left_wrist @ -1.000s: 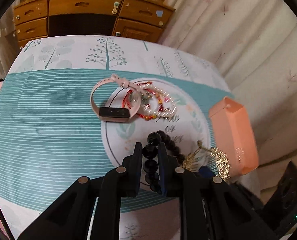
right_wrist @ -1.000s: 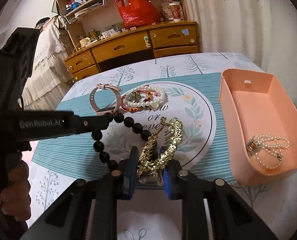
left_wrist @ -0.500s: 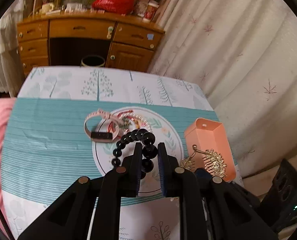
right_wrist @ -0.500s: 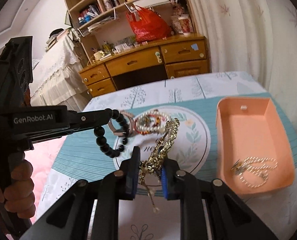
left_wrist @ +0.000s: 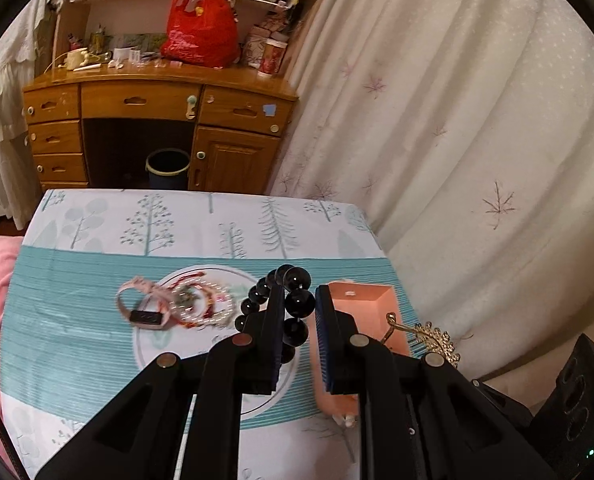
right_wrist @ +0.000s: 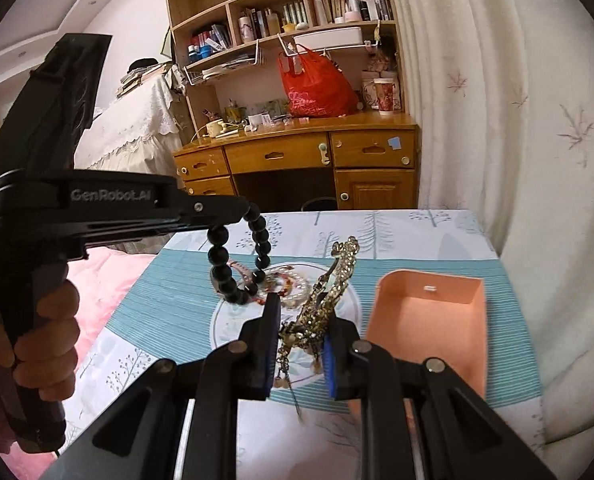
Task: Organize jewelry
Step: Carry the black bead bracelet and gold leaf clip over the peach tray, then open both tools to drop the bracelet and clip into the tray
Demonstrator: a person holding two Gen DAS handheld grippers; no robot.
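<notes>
My left gripper (left_wrist: 297, 312) is shut on a black bead bracelet (left_wrist: 295, 304) and holds it high above the table; the bracelet hangs from it in the right wrist view (right_wrist: 237, 264). My right gripper (right_wrist: 303, 328) is shut on a gold hair comb (right_wrist: 329, 300), also lifted; the comb shows at the right in the left wrist view (left_wrist: 433, 338). The pink box (right_wrist: 429, 320) stands on the table's right side. A pink-strapped watch (left_wrist: 145, 312) and pearl and red bracelets (left_wrist: 201, 304) lie in a heap on the round pattern.
The table carries a teal and white tree-print cloth (left_wrist: 77, 320). A wooden desk (left_wrist: 157, 120) with a red bag (left_wrist: 201, 28) stands behind it. A curtain (left_wrist: 477, 140) hangs at the right. Pink bedding (right_wrist: 97, 280) lies at the left.
Both grippers rose well above the table, each carrying its piece. The table looks smaller and further below. The left gripper shifted right, now partly over the pink box.
</notes>
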